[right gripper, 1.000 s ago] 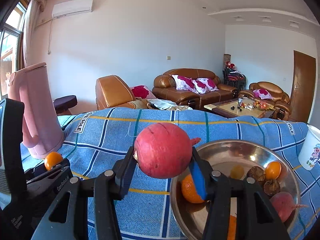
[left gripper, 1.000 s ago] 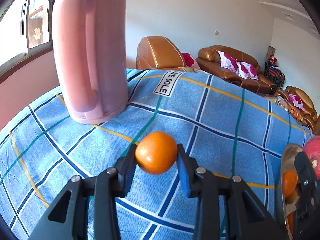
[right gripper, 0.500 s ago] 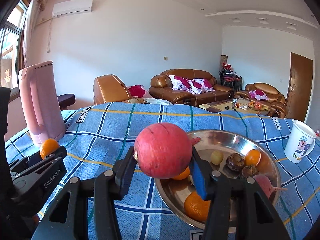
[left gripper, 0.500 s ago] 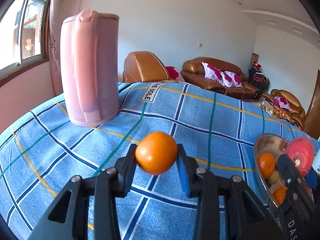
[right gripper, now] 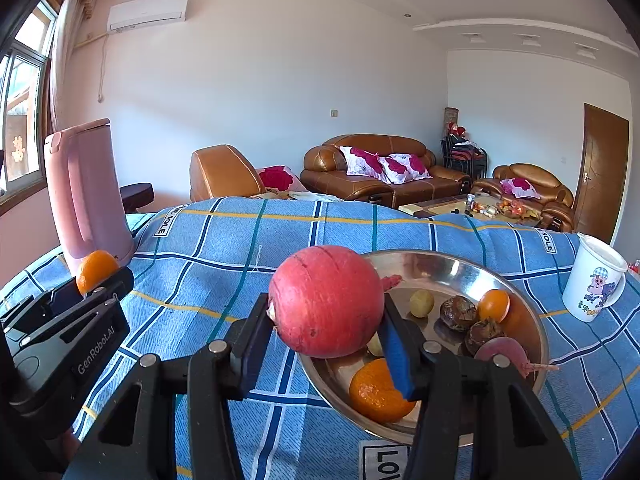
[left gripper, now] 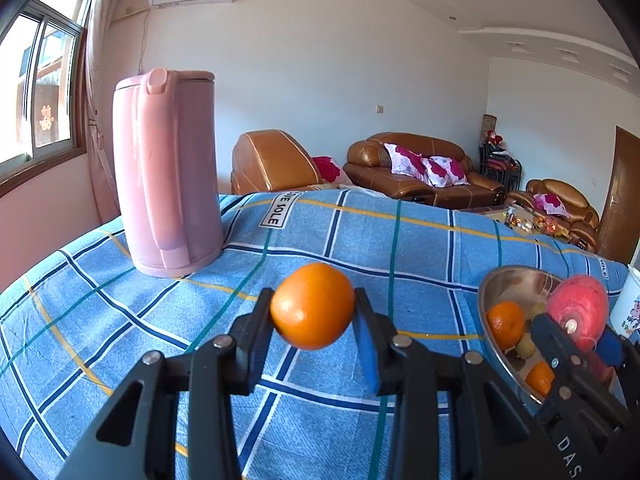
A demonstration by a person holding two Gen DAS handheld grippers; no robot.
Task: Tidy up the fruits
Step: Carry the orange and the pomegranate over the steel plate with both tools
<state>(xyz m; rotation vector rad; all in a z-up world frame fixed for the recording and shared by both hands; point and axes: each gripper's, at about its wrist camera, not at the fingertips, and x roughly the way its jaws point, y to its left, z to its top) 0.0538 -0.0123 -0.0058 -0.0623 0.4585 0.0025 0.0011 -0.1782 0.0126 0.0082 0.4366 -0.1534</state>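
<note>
The left gripper [left gripper: 314, 320] jaws clamp one round orange mandarin [left gripper: 313, 311]; the right gripper [right gripper: 326, 322] jaws clamp one red pomegranate [right gripper: 326, 300] above the round steel bowl [right gripper: 448, 266], which holds two mandarins beyond them. Cloth labels read "SOLE"; the left gripper reads "GenRobot.AI"

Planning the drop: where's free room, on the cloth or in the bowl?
Bare tablecloth lies between the pink kettle and the steel bowl, and between bowl and white mug. The bowl's far half is free; its near half is crowded with fruit.
</note>
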